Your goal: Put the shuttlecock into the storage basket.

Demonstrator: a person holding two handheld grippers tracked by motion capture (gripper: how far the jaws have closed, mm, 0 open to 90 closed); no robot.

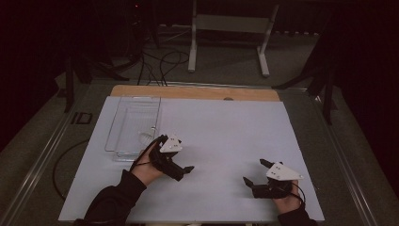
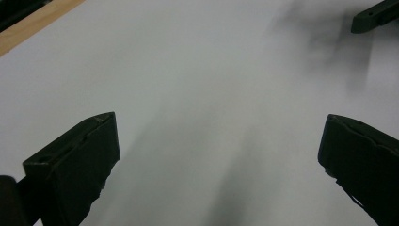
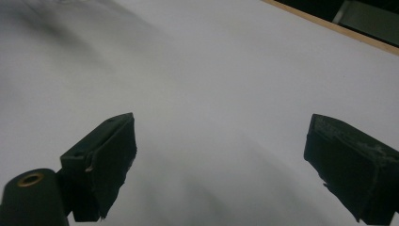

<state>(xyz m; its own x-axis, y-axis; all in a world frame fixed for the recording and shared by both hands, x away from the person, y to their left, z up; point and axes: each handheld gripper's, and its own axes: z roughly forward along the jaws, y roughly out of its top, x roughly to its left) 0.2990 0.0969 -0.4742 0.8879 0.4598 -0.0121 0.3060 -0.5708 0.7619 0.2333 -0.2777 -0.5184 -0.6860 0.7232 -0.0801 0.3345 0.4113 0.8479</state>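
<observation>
My left gripper [image 1: 179,156] hovers low over the white table top [image 1: 226,136], left of the middle, held by a hand in a dark sleeve. Its jaws stand wide apart and open, with nothing between them [image 2: 219,150]. My right gripper [image 1: 254,172] sits near the front right of the table, turned toward the left. It is open too, and bare white surface shows between its jaws [image 3: 219,150]. In the left gripper view, one black jaw tip of the right gripper [image 2: 376,14] shows at the top right.
A clear plastic tray [image 1: 134,125] lies on the left part of the table, just behind the left gripper. A wooden strip [image 1: 195,92] runs along the table's far edge. Beyond it, a white metal stand [image 1: 230,28] and cables are on the floor.
</observation>
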